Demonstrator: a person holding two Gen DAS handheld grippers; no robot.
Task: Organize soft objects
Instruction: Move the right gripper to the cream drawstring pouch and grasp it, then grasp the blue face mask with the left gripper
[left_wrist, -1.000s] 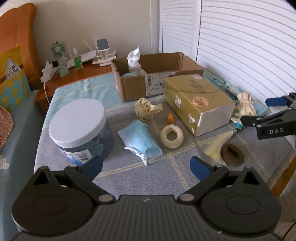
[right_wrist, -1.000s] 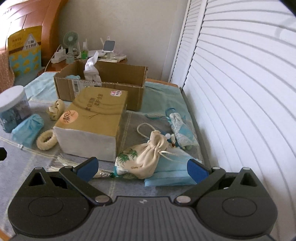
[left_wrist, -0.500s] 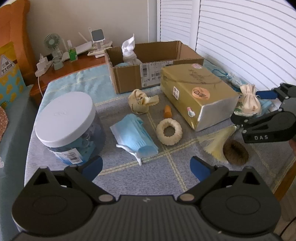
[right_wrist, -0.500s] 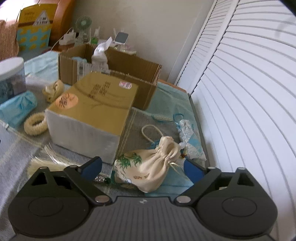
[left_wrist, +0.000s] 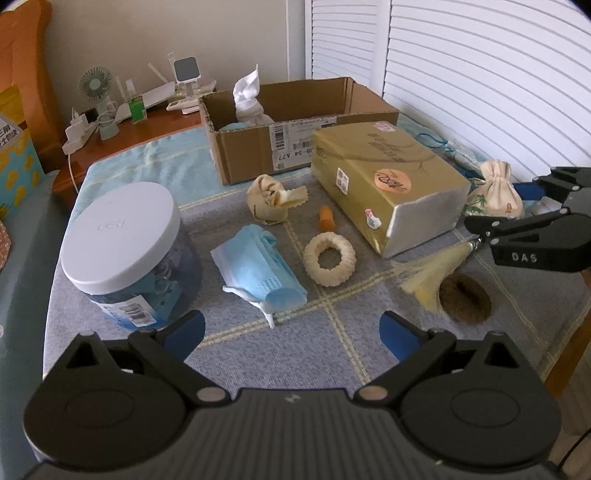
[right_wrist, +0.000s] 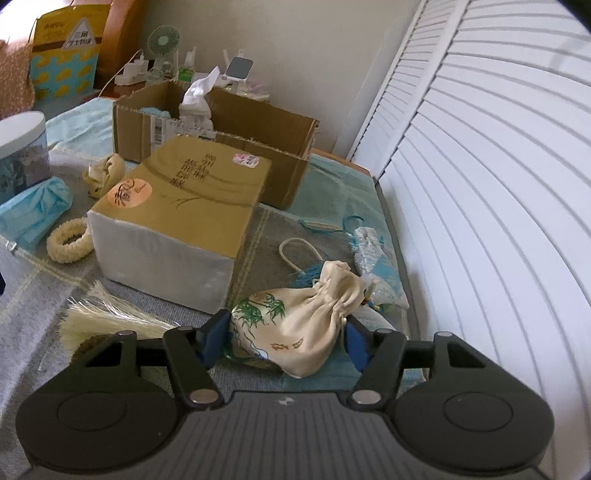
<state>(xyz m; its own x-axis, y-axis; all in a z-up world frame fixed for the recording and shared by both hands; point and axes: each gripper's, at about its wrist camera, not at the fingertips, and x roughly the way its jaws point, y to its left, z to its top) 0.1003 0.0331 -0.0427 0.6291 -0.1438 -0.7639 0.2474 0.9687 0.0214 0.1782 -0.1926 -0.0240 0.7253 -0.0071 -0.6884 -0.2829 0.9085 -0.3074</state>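
A cream drawstring pouch (right_wrist: 295, 332) printed with green bamboo lies on a blue mask at the table's right side. My right gripper (right_wrist: 284, 341) straddles it; its jaws are closing and both blue pads touch the pouch's sides. In the left wrist view the pouch (left_wrist: 496, 190) sits beyond the gold box, inside the right gripper (left_wrist: 498, 206). My left gripper (left_wrist: 291, 330) hangs open over the front of the table with nothing between its fingers. Ahead of it lie a folded blue mask (left_wrist: 258, 269), a cream ring (left_wrist: 330, 259) and a crumpled cream cloth (left_wrist: 271, 199).
An open cardboard box (left_wrist: 295, 144) at the back holds a white cloth (left_wrist: 247, 96). A gold box (left_wrist: 384, 184) stands in the middle and a white-lidded jar (left_wrist: 125, 251) at the left. A pale tassel (left_wrist: 432, 269), a brown pad (left_wrist: 465, 299) and a patterned sachet (right_wrist: 376, 266) lie nearby.
The right gripper's jaws went from wide open to narrow, closing in on the cream pouch as the gripper came closer to it. The left gripper stayed open and barely shifted.
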